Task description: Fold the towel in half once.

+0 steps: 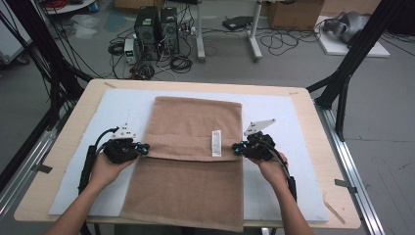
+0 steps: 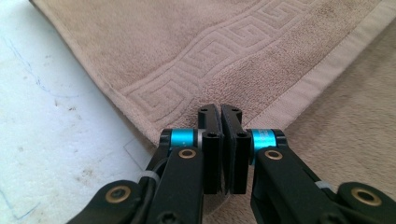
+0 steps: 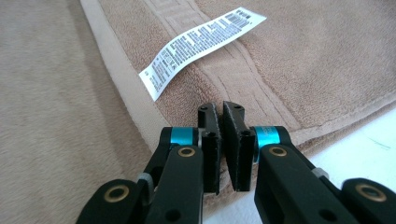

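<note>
Now brown towel folded on the worktop, left tool and right tool each clamped on a corner of the folded edge.

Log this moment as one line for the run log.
left gripper: shut on brown terry towel folded corner | right gripper: shut on opposite corner | white care label up

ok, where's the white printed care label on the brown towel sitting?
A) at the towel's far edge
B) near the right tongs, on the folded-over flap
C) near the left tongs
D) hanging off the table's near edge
B: in the high view the white printed care label lies on the folded flap of the brown terry towel, just beside the right tongs; the right gripper view shows it just past those tongs.
</note>
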`<move>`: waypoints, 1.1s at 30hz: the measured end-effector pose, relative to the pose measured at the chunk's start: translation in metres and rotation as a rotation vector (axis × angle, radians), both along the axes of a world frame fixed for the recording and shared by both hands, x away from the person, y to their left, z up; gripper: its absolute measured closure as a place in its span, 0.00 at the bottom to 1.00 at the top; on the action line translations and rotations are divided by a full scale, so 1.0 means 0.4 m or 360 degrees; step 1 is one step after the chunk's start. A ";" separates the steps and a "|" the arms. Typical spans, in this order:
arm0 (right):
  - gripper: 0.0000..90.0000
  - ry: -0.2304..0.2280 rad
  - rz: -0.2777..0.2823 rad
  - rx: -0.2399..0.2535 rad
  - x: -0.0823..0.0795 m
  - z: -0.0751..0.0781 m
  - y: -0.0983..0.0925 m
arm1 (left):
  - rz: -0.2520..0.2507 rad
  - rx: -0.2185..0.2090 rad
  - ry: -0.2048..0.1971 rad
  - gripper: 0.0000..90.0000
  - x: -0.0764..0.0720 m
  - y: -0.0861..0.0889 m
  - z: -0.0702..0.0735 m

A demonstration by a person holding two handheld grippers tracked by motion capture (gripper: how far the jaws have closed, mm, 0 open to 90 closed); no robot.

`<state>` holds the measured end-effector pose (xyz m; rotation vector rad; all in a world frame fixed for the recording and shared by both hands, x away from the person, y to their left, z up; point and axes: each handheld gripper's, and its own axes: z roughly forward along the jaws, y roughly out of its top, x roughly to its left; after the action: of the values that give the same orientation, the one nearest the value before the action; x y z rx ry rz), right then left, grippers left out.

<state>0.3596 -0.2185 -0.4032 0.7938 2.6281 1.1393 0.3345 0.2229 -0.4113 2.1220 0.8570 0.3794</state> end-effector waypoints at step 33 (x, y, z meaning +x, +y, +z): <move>0.56 0.0006 0.0289 0.0068 -0.203 0.041 -0.016 | -0.0139 -0.0036 -0.0126 0.64 -0.273 0.041 0.026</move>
<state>0.2783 -0.2250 -0.3867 0.5738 2.7335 1.2432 0.2253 0.2392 -0.4010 2.1012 0.7176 0.4037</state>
